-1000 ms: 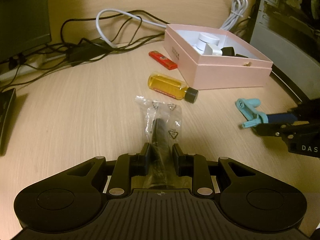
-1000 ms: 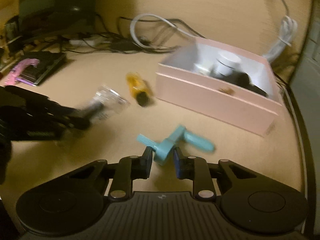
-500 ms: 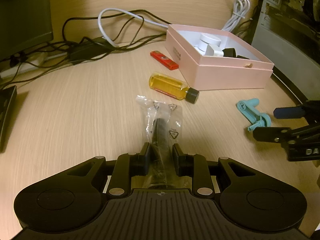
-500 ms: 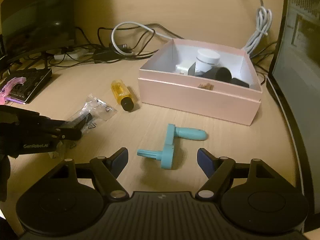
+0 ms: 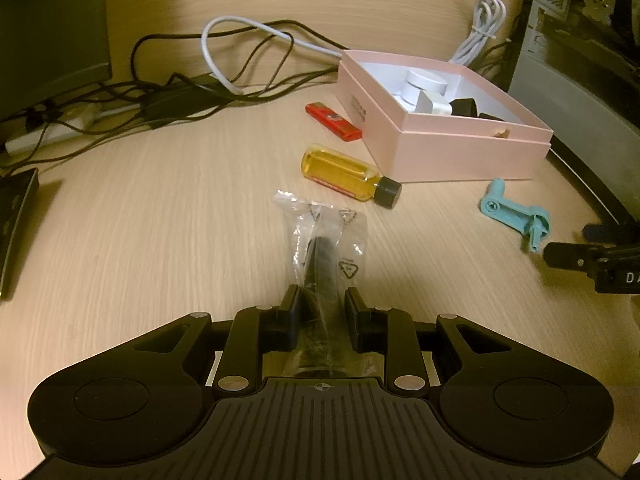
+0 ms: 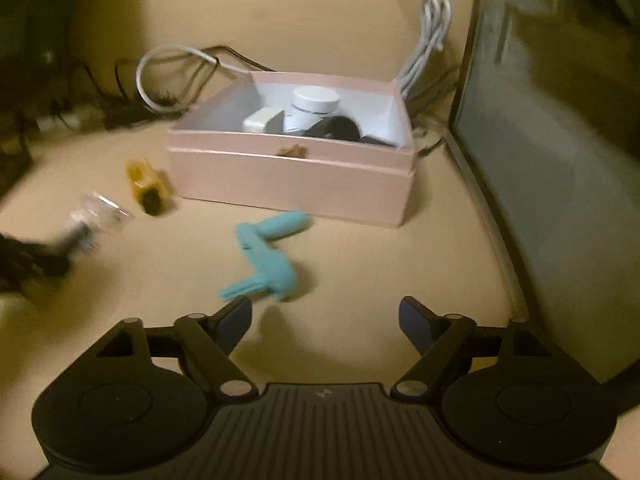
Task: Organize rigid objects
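A pale wood-grain desk (image 5: 140, 240) fills both views, backed by a matching wood panel, with a dark monitor at ten o'clock in the left wrist view and a grey computer case (image 6: 560, 160) at two o'clock in the right wrist view. Tangled black and white cables (image 5: 224, 76) lie along the back edge. The left gripper (image 5: 322, 304) is clamped on a clear plastic packet (image 5: 324, 236) holding a dark part, which points toward twelve o'clock. Beyond it lie an amber bottle (image 5: 344, 174) with a black cap, on its side, and a red lighter (image 5: 332, 121), both just beside the open pink box (image 5: 460, 148), which holds a white jar, a white plug and black pieces. The right gripper (image 6: 326, 314) has just been opening; its jaws stand wide with nothing between them. The teal crank handle (image 6: 266, 256) lies loose on the desk just ahead of its left fingertip, near the box's front wall.
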A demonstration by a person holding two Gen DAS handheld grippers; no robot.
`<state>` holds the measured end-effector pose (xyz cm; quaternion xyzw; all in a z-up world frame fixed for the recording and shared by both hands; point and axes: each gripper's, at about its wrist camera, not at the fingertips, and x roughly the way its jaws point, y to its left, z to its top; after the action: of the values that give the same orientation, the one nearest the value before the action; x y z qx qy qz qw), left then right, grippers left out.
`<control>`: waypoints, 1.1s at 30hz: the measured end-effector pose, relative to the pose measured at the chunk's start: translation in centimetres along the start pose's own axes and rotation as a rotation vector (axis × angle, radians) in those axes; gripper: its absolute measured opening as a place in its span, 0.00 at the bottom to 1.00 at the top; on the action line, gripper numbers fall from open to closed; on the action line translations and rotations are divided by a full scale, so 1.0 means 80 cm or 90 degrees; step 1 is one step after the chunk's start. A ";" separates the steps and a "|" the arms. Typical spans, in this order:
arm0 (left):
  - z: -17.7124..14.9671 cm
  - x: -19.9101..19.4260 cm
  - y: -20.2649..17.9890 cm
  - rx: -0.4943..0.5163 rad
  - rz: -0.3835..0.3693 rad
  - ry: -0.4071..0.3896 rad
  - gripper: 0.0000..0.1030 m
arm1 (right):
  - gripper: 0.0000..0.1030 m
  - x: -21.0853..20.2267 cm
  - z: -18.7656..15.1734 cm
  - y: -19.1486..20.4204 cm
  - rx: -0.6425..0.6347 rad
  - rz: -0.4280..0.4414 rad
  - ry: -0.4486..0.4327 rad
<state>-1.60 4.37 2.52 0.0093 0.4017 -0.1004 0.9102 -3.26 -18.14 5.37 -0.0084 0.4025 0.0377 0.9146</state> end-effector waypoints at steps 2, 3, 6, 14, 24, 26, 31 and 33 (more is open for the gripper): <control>0.000 0.000 0.000 0.000 0.001 0.000 0.26 | 0.81 0.002 0.001 0.001 0.048 0.038 0.008; 0.001 0.000 0.000 0.000 0.001 0.001 0.26 | 0.81 0.005 0.002 0.003 0.068 0.054 0.011; 0.002 0.001 -0.001 -0.002 0.002 0.004 0.26 | 0.81 0.016 0.010 0.016 0.086 0.059 0.003; 0.000 0.000 0.002 -0.025 0.002 -0.003 0.26 | 0.81 0.070 0.041 0.033 0.023 0.024 -0.003; 0.000 -0.002 0.011 -0.050 -0.015 -0.004 0.26 | 0.28 0.062 0.043 0.037 -0.060 0.076 0.005; -0.002 -0.003 0.012 -0.054 -0.017 -0.011 0.26 | 0.27 0.050 0.039 0.036 -0.065 0.073 0.006; -0.002 -0.003 0.007 -0.033 -0.012 -0.011 0.23 | 0.25 0.009 0.032 0.027 -0.053 0.079 0.000; -0.002 -0.005 0.009 -0.036 -0.031 -0.004 0.23 | 0.25 -0.013 0.030 0.021 -0.045 0.085 -0.009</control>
<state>-1.85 5.12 2.65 -0.0264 0.4018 -0.1115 0.9085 -2.29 -16.43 7.78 -0.0137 0.3941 0.1130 0.9120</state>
